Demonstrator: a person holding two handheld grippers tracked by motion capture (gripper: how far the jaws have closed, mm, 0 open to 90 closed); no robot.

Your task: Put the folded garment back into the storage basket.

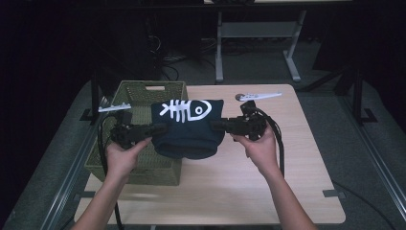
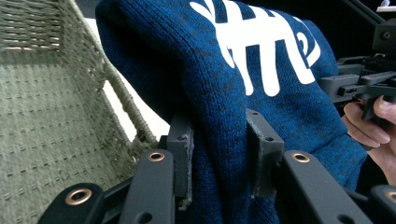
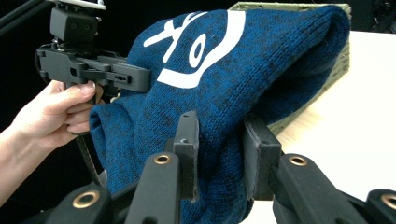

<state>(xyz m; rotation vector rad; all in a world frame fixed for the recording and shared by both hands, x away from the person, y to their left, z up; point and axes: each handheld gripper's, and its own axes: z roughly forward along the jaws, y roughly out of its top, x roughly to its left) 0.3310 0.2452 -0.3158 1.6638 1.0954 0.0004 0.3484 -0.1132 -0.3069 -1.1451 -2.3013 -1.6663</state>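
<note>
We hold a dark blue knitted garment [image 1: 187, 129] stretched between our two grippers, lifted above the table [image 1: 287, 158], with its lower edge sagging in a soft curve. A white fish-skeleton print [image 1: 186, 110] runs along the top of the cloth. In the high view the garment hangs partly over the right-hand rim of the green woven basket [image 1: 143, 96], which stands at the left side of the table, and partly over the bare wooden top beside it.

Our left gripper [image 1: 160, 128] comes in from the left and its jaws are clamped on the left edge of the garment. In the left gripper view [image 2: 219, 154] we see the two pads pressing a thick fold of blue knit from both sides, with the inside of the basket [image 2: 42, 116] off to the left and our right hand [image 2: 373, 126] farther off behind the cloth.

Our right gripper [image 1: 215, 126] comes in from the right and its jaws are closed on the opposite edge. In the right gripper view [image 3: 219, 154] a bunched fold of the knit sits squeezed between the pads, our left hand [image 3: 51, 112] shows at the left, and a corner of the basket [image 3: 343, 56] peeks out behind the garment
</note>
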